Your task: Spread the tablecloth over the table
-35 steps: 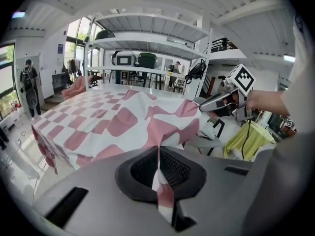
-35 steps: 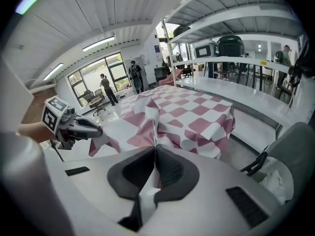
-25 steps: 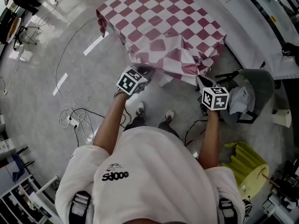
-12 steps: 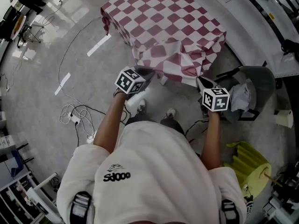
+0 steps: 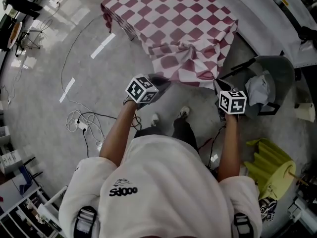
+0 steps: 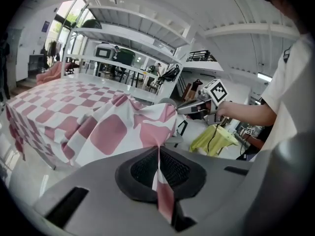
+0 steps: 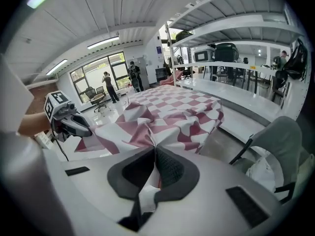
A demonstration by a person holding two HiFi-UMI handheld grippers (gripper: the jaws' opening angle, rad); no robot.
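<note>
A red-and-white checked tablecloth (image 5: 173, 19) covers a table ahead of me, and its near edge hangs bunched toward me. My left gripper (image 5: 159, 83) is shut on the cloth's near left edge; the fabric (image 6: 158, 176) is pinched between its dark pads. My right gripper (image 5: 218, 86) is shut on the near right edge, with a fold of cloth (image 7: 147, 191) caught between its pads. Between the two grippers the cloth (image 7: 167, 114) sags in folds. Each gripper shows in the other's view: the right gripper (image 6: 197, 106) and the left gripper (image 7: 74, 127).
A grey chair (image 5: 270, 90) with a white cloth on it stands right of the table. A yellow-green stool (image 5: 267, 167) is at the lower right. Cables (image 5: 81, 125) lie on the floor to the left. Long white tables (image 7: 236, 100) run along the right side.
Both grippers have pulled back toward me with the cloth edge, drawing the tablecloth's near side further off the table. My feet have stepped back too.
</note>
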